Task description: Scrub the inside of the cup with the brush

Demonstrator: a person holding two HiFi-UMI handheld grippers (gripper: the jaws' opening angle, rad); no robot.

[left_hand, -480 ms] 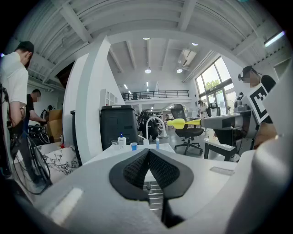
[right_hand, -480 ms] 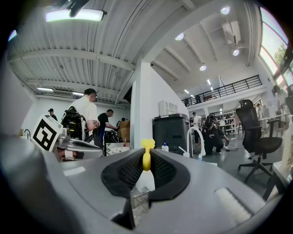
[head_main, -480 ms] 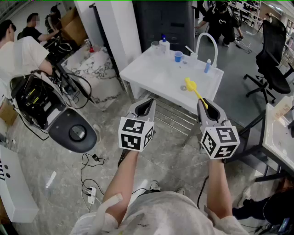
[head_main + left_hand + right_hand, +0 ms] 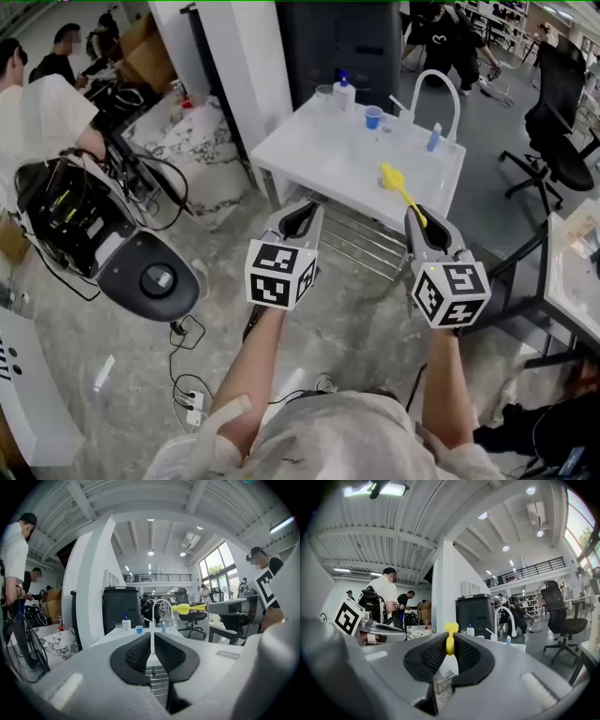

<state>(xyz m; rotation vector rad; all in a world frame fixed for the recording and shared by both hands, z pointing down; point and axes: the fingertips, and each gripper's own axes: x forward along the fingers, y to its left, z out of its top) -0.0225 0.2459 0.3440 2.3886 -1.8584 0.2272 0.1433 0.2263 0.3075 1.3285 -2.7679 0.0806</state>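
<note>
My right gripper (image 4: 419, 220) is shut on the handle of a yellow brush (image 4: 397, 187); its head points toward the white table (image 4: 319, 159). In the right gripper view the brush (image 4: 450, 639) stands pinched between the black pads. My left gripper (image 4: 298, 217) is shut with nothing in it, its pads (image 4: 140, 652) nearly touching. Both grippers hover short of the table's near edge. A small blue cup (image 4: 374, 116) and a clear cup (image 4: 324, 93) stand at the table's far side; the blue cup (image 4: 138, 629) shows just above the left jaws.
A soap bottle (image 4: 345, 91), a white arched faucet (image 4: 441, 89) and a small blue bottle (image 4: 433, 138) stand on the table. On the floor lie cables (image 4: 183, 375) and a round chair base (image 4: 150, 277). Office chair (image 4: 558, 122) at right; people (image 4: 42, 103) at left.
Both grippers keep nearly the same pose, and the brush stays in the right one. The table sits slightly further right in the head view.
</note>
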